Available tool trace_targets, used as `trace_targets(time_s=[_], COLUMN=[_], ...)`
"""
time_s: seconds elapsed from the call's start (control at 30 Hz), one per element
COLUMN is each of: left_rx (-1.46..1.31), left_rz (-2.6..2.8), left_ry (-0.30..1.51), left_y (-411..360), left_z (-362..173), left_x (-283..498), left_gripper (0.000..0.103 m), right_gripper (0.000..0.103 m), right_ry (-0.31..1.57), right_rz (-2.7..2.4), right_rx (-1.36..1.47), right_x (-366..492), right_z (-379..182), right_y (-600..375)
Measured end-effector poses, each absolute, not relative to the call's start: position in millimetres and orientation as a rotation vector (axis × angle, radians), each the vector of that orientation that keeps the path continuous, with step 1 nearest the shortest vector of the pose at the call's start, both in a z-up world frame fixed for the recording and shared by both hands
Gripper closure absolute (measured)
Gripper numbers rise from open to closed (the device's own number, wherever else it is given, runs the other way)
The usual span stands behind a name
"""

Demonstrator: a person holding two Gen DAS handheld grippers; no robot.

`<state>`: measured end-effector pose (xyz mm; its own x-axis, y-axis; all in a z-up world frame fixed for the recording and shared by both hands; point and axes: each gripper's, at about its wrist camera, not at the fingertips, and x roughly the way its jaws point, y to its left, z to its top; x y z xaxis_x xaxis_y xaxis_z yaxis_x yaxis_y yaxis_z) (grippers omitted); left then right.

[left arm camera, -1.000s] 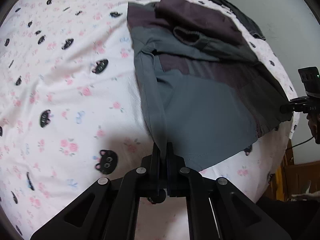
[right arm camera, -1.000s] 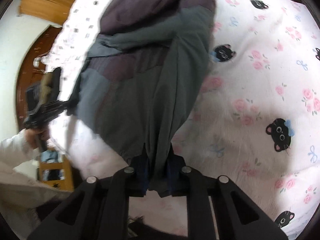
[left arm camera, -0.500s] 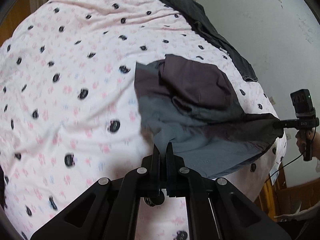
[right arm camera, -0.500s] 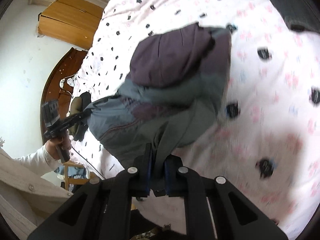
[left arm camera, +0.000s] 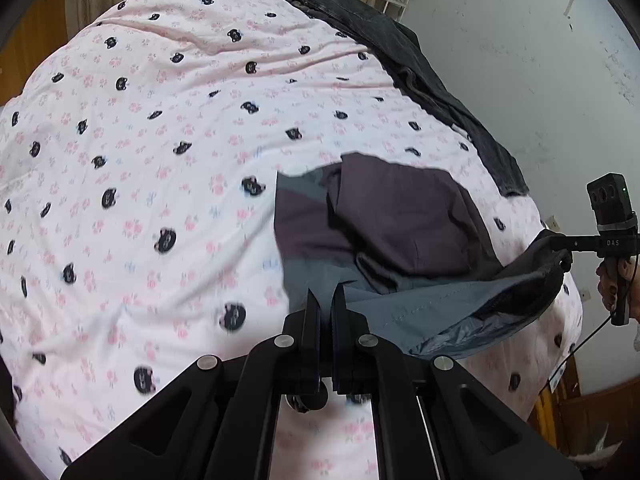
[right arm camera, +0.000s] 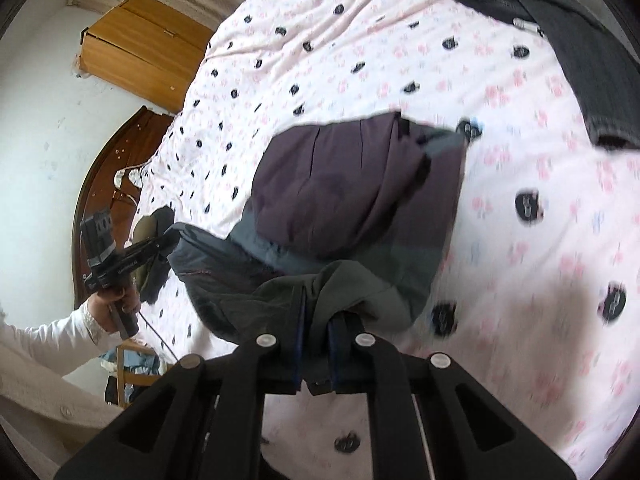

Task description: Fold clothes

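Garment: grey-and-plum panelled thin jacket (left arm camera: 384, 236), far half on the pink cat-print bed (left arm camera: 160, 160), near hem lifted | left claw (left arm camera: 328, 304) pinching one hem corner | right claw (right arm camera: 316, 320) pinching the other | progress: you're mid-fold; hem unlaid, dark denim garment (left arm camera: 400, 60) unfolded.

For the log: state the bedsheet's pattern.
The pink cotton bedsheet carries black cat faces and small pink flowers, clearest in the left wrist view.
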<state>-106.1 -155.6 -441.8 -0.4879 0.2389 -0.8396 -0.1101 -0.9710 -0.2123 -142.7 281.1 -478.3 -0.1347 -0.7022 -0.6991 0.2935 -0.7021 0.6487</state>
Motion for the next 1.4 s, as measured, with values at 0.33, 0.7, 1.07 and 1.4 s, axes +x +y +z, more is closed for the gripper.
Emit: trace_targets(time_s=[0.33,0.7,1.07,1.4], left_rx=[-1.612,-1.984,-1.771,-1.563], left_rz=[2.475,2.292,2.443,2.287], left_ry=[-0.412,-0.839,-1.49,-0.518], left_y=[-166,-177,-253,-133], left_z=[-462,-542,-527,-469], left_x=[-192,-280,-241,-222], left_gripper=[0.1,0.1,0.089,0.089], right_gripper=[0.094,0.094,0.094,0.094], right_ry=[-0.584,-0.852,-0.856,-0.876], right_rz=[-1.908,-1.797,-1.736,-1.718], right_rx=[1.544,1.849,2.013,2.032], right_x=[-225,-310,-322,-320], right_z=[-498,-583,-611,-611], right_y=[277,269,265,272])
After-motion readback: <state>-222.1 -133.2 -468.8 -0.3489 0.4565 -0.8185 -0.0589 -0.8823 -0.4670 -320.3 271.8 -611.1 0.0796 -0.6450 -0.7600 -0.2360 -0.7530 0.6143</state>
